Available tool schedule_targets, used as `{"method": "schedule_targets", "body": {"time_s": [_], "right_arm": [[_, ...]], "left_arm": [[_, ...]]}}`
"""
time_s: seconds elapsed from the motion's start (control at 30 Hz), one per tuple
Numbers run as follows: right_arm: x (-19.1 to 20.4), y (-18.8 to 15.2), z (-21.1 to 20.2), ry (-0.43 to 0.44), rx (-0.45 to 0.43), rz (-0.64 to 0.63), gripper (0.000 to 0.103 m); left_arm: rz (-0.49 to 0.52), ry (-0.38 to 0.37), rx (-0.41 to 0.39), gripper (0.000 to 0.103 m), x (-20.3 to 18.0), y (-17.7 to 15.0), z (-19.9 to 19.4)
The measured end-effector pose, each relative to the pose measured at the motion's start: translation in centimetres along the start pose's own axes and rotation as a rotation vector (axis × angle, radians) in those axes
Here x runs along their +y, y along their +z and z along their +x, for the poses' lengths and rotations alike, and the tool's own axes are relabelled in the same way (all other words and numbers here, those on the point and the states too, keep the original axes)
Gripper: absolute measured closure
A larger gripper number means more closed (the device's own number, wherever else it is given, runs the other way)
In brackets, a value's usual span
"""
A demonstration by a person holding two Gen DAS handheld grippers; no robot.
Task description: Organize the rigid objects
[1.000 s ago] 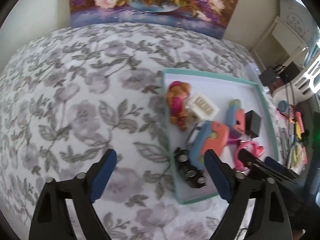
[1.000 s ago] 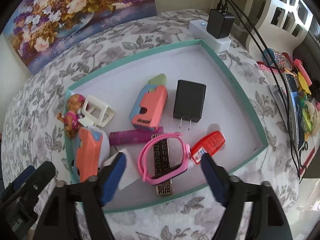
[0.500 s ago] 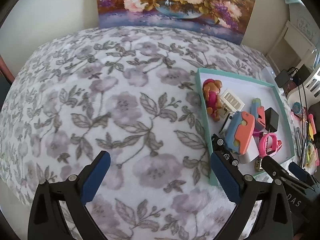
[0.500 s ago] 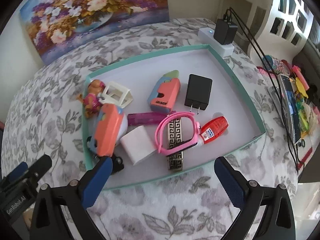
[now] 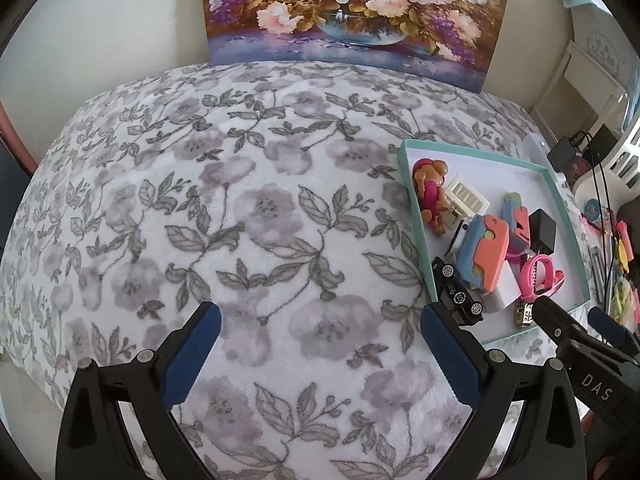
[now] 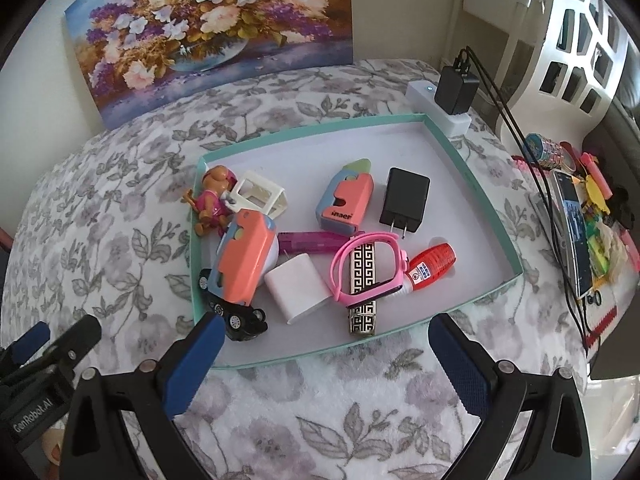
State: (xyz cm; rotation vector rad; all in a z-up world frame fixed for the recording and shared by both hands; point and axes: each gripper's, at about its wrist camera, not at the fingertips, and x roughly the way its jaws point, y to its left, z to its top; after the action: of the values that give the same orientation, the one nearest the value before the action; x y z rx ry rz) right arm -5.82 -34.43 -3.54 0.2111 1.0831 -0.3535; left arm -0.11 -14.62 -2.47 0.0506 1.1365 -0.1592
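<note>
Both grippers gape wide and empty: the left gripper [image 5: 318, 320] over the flowered blanket [image 5: 240, 220], the right gripper [image 6: 324, 332] above the teal tray [image 6: 460, 152] where the toys [image 6: 244, 256] sit piled.

The right hand-held gripper [image 6: 320, 354], whose jaws have just been opening, stands wide with nothing between them above the near rim of a teal tray [image 6: 460, 148] on a floral bedspread [image 6: 100, 208]. In the tray lie a pup figurine [image 6: 212, 200], a black toy car [image 6: 242, 320], a white charger [image 6: 298, 292], a black charger [image 6: 404, 202] and a pink watch [image 6: 368, 268] across a patterned bar [image 6: 362, 300]. The left hand-held gripper [image 6: 52, 340] shows at lower left.
</note>
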Motion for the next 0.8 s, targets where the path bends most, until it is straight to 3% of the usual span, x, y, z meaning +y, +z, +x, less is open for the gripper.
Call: {"method": "schedule_targets", "body": {"time_s": [0.8], "right_arm": [[-0.04,0.10,0.17,-0.004,-0.004,-0.008,0.000]], "left_arm": [[-0.004,-0.010,0.008,0.003,0.27,0.03,0.16]]}}
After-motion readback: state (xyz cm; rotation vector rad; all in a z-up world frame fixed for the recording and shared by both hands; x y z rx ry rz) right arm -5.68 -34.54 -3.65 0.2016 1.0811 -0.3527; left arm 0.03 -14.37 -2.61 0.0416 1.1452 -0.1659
